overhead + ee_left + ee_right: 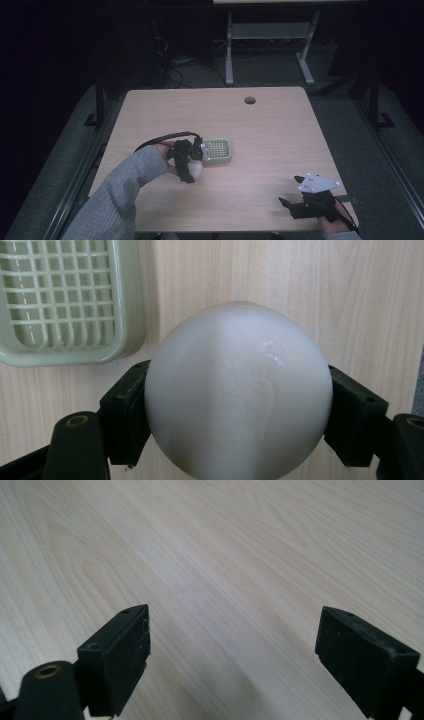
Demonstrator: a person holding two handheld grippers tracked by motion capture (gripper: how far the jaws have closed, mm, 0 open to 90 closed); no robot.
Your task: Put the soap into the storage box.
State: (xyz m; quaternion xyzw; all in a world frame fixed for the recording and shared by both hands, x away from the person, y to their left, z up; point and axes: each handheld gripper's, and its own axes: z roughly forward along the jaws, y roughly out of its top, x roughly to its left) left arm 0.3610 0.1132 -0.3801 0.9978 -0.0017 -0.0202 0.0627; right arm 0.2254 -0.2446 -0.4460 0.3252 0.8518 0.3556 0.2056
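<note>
Gripping white ball (239, 390): left gripper (239, 405) has both jaws pressed against ball's sides, ball filling gap between them. Ball over wooden table (270, 130), just beside pale green grid basket (65, 300), not touching it. High view: left gripper (191, 161) at basket's (218, 150) left edge, grey sleeve (120, 200) behind. Right gripper (232, 655) well apart near table's front right corner, jaws spread wide, nothing between them, bare wood beneath.
</note>
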